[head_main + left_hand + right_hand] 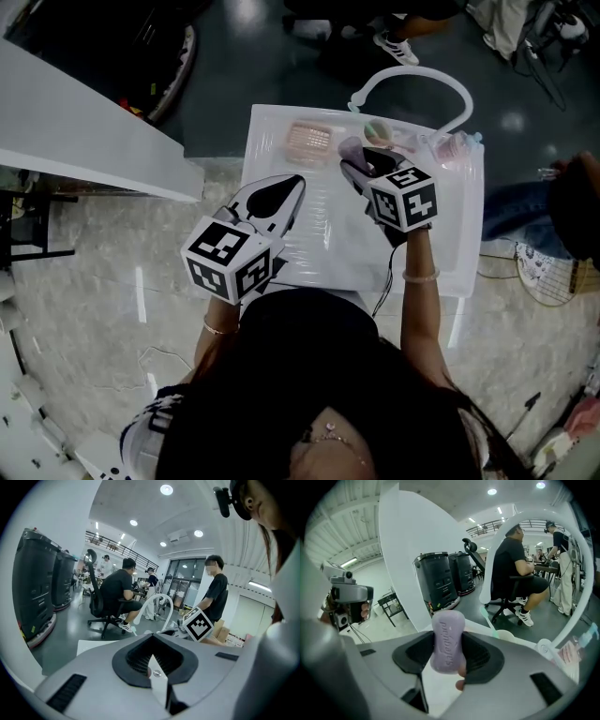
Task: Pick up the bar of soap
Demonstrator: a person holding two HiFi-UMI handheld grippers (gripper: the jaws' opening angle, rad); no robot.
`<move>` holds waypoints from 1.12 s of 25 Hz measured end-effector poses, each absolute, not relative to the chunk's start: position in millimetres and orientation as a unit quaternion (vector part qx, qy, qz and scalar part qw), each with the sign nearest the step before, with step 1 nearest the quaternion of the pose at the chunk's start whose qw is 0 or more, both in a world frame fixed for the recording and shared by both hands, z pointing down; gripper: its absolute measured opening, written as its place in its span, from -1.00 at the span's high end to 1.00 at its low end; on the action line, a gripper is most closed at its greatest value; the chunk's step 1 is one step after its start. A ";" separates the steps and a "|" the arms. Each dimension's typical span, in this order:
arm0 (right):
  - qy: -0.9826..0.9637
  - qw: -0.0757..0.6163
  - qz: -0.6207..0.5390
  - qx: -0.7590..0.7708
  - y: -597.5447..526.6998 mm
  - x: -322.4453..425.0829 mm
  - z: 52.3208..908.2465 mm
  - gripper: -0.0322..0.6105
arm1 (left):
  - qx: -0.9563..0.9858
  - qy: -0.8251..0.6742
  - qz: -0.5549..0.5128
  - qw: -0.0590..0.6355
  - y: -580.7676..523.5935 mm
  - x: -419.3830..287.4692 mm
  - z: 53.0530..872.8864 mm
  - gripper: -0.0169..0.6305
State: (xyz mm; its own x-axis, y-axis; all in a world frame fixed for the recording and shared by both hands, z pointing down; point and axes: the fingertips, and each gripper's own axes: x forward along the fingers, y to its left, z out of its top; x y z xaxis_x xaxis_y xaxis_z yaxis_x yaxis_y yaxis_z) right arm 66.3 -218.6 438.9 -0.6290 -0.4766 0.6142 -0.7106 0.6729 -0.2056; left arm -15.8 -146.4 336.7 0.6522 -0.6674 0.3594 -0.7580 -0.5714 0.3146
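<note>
A lilac bar of soap with stamped lettering stands on end between my right gripper's jaws, lifted above the white tray. In the head view the soap shows at the tip of the right gripper, over the tray's far middle. The right gripper is shut on it. My left gripper hovers over the tray's near left edge, apart from the soap. Its jaws are together with nothing between them.
On the tray's far side lie a pink ribbed soap dish, a round green-and-white item and a pink item. A white curved hoop arches behind them. A white counter stands left. People sit and stand beyond.
</note>
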 end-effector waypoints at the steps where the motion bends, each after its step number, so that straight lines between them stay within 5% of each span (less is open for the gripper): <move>1: -0.876 0.259 0.221 0.341 -214.5 68.3 436.3 0.31 | 0.881 -0.404 0.101 0.223 -144.2 -13.8 336.1 0.93; 28: -0.906 0.104 0.204 0.357 -143.8 98.5 345.0 0.31 | 0.901 -0.375 0.094 0.197 -124.9 31.1 311.2 0.93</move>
State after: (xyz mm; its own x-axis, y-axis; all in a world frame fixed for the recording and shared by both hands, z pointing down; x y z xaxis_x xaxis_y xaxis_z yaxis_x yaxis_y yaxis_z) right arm 98.5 -143.8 345.0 -0.7239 -0.6034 0.3345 -0.6885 0.6621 -0.2958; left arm 31.1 -124.9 311.2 0.7003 -0.6393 0.3176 -0.7135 -0.6403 0.2844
